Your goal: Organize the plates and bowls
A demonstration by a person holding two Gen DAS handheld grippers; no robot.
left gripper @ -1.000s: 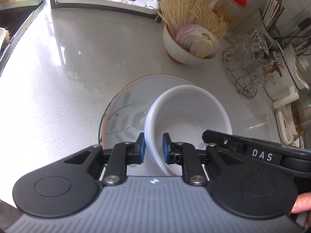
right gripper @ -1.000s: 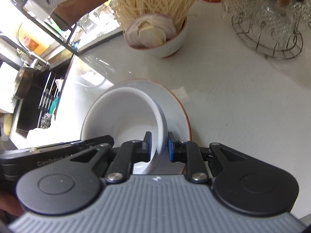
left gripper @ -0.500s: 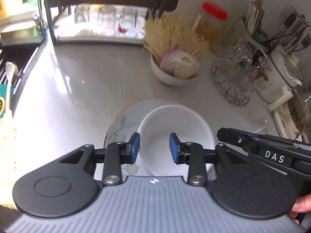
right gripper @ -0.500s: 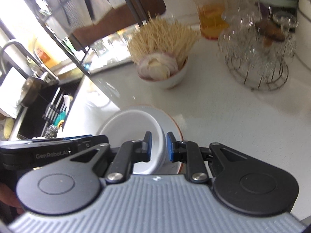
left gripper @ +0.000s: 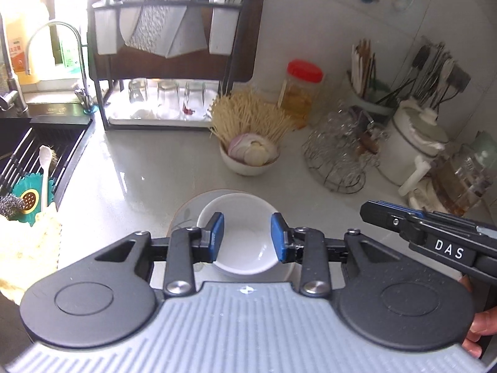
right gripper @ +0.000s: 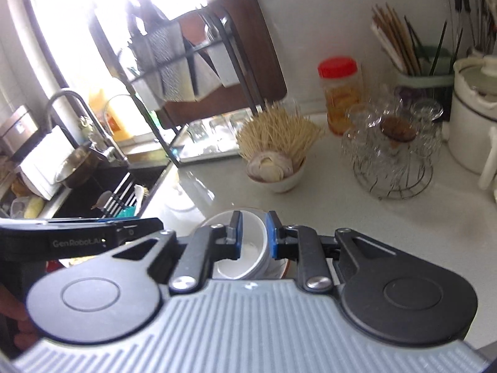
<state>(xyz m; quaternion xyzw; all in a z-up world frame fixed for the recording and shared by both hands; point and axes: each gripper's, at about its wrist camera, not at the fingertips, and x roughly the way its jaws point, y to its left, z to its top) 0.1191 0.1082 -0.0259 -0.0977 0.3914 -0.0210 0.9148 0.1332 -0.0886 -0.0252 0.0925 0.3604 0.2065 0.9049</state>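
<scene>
I've set the bowl (left gripper: 245, 242) on the plate (left gripper: 183, 214) mid-counter; both grippers—left (left gripper: 247, 237), right (right gripper: 252, 234)—hang unclenched, empty. Next: another dish.

bright window (right gripper: 124, 6) light floods a white tiled wall (left gripper: 326, 21) and pale glossy countertop (left gripper: 149, 168).

Counter: red-lidded jar (left gripper: 303, 91), wire basket of glasses (left gripper: 340, 155), utensil holder (left gripper: 368, 93), white pot (left gripper: 414, 143); sink (left gripper: 34, 152) at left, contents unclear.
</scene>
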